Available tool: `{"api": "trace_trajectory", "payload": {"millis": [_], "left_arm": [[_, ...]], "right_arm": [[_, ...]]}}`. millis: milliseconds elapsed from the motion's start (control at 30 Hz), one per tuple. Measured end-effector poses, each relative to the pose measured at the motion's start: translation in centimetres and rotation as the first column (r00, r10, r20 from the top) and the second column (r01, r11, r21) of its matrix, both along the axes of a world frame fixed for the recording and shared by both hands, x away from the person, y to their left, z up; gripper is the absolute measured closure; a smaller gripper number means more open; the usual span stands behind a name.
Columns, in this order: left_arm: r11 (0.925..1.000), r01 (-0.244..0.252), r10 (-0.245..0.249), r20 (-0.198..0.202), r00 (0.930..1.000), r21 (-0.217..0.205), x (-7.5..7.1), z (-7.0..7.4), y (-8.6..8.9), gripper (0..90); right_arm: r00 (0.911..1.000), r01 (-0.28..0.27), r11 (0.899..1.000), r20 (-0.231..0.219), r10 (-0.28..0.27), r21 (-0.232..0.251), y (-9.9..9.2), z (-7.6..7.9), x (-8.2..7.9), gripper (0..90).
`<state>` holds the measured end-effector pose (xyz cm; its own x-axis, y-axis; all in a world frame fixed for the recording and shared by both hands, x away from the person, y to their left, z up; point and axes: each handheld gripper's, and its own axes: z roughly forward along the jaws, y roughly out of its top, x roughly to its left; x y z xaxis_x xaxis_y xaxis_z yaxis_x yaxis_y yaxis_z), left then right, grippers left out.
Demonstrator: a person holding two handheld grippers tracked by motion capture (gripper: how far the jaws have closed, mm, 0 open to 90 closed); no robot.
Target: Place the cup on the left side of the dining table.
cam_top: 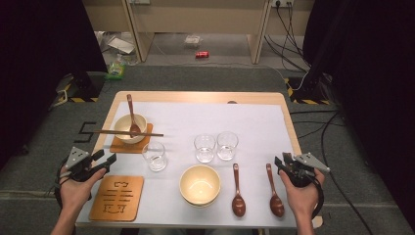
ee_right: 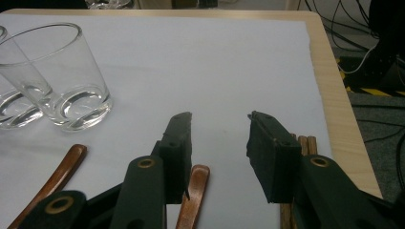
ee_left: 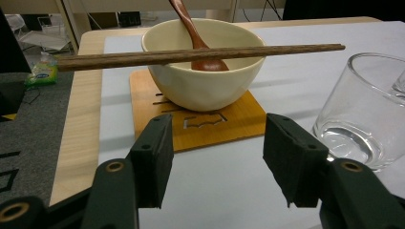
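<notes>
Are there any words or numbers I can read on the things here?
No words or numbers can be read.
Near coaster: cut-out sign-like shapes, no readable word.
Coaster under the far bowl: similar cut-outs, partly hidden.
Green packet and red can on the floor: labels too small and blurred.

High view: overhead, facing forward-down over whole tabletop. Left gripper view: low, close, facing bowl at 10 o'clock. Right gripper view: low, facing glasses toward 12; both shared with high view.

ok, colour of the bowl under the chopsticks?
Cream bowl, dark brown chopsticks across its rim; clearest in left gripper view.
</notes>
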<state>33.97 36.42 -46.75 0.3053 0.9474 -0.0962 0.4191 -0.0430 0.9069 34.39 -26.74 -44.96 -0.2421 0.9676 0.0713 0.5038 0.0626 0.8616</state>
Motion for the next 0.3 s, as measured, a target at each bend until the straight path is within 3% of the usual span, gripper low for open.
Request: {"api": "trace_trajectory", "payload": {"millis": [300], "left_arm": [[0.9998,0.014,-0.014,0.000,0.9999,-0.016,0.38,0.14,-0.39,43.1]], "right_arm": [[1.0000,0.003,1.000,0.005,-0.003,-0.001,0.01,-0.05,-0.41,59.3]]}}
